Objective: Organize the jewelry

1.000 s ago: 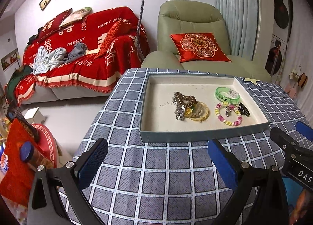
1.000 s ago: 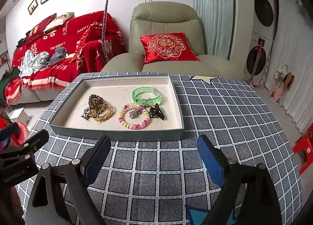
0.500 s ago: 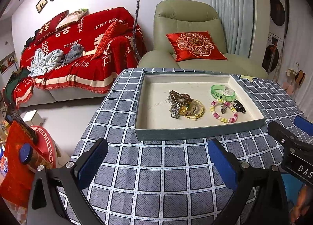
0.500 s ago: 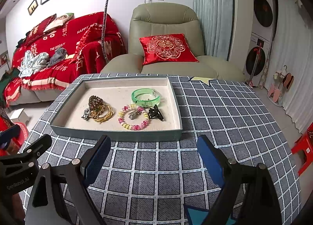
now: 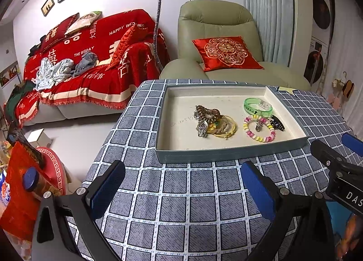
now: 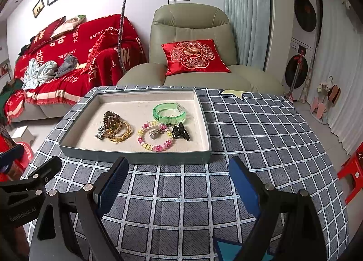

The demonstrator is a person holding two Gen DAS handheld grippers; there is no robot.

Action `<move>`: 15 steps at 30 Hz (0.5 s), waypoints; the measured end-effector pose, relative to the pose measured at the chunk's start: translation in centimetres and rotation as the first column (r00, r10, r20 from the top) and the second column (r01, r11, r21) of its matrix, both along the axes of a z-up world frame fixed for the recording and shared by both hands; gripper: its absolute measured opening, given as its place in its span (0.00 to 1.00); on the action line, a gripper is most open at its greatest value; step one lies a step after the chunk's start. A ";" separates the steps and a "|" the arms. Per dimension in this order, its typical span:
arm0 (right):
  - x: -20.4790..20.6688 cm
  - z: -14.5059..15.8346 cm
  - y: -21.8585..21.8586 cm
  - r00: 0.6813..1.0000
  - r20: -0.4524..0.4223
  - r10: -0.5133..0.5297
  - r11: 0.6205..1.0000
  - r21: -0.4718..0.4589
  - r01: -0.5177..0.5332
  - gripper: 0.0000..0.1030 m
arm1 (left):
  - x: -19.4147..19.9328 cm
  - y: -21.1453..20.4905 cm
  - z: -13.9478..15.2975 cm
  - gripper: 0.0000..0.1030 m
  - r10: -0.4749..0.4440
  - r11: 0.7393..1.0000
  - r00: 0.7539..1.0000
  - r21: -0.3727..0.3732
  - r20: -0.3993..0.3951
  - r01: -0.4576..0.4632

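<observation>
A shallow grey-green rectangular tray with a cream lining sits on the worktop, which is covered in a blue-grey checked cloth, toward its far edge. All the jewelry lies inside the tray. A translucent green plastic bangle rests near the tray's far right corner. Just in front of it lies a pink, yellow and white beaded bracelet with a small silver clip inside its ring, and a black hair claw sits close beside it, toward the tray's right wall. Toward the tray's middle, a brown coiled hair tie and yellow cord loops form a tangled heap. The left gripper and the right gripper both hover over the worktop's near edge, jaws spread wide and empty.
</observation>
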State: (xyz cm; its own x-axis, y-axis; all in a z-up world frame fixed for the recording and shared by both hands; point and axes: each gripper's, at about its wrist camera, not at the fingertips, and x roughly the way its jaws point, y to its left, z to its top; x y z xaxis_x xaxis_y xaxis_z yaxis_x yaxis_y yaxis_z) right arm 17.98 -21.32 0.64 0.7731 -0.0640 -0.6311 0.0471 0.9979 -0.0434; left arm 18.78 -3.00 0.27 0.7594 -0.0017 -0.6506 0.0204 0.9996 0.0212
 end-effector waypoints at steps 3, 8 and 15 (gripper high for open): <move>0.0 0.0 0.0 1.000 0.001 0.000 1.000 0.002 0.000 0.89 | 0.0 0.0 0.0 1.00 0.000 1.000 1.000 0.002 0.002 0.000; 0.0 0.0 0.0 1.000 0.000 0.000 1.000 0.002 0.000 0.89 | 0.0 -0.1 0.0 1.00 -0.004 1.000 1.000 0.004 0.002 0.004; -0.1 0.3 0.1 1.000 0.002 0.003 1.000 0.003 -0.003 0.89 | -0.1 -0.1 0.0 1.00 -0.003 1.000 1.000 0.005 0.002 0.003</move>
State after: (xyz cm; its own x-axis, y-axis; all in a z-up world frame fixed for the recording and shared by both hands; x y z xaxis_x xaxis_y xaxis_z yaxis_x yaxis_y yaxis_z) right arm 17.90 -21.22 0.90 0.7742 -0.0596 -0.6301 0.0444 0.9982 -0.0399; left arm 18.69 -3.08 0.30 0.7605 -0.0006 -0.6493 0.0231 0.9994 0.0261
